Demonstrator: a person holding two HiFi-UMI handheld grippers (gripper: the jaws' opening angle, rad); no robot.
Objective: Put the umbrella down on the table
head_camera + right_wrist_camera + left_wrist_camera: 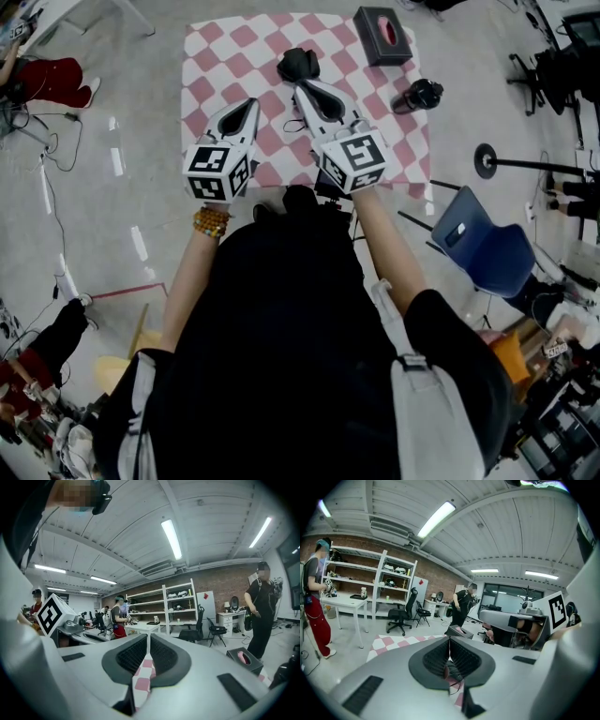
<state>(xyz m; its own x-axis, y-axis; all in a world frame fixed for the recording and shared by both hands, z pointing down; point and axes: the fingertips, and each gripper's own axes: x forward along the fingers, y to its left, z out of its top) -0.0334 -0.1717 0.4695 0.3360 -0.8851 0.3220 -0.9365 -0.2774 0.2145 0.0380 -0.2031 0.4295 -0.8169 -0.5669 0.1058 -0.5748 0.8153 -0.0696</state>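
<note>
The black folded umbrella lies on the pink-and-white checked tablecloth, near the far middle of the table. My right gripper points at it from the near side, its tips just short of the umbrella; whether they touch I cannot tell. In the right gripper view the right gripper is shut with nothing between its pads, only checked cloth showing below. My left gripper hovers over the cloth left of the umbrella. In its own view the left gripper is shut and empty.
A dark grey tissue box stands at the table's far right corner and a black bottle lies near the right edge. A blue chair stands right of the table. A thin dark cord lies on the cloth between my grippers.
</note>
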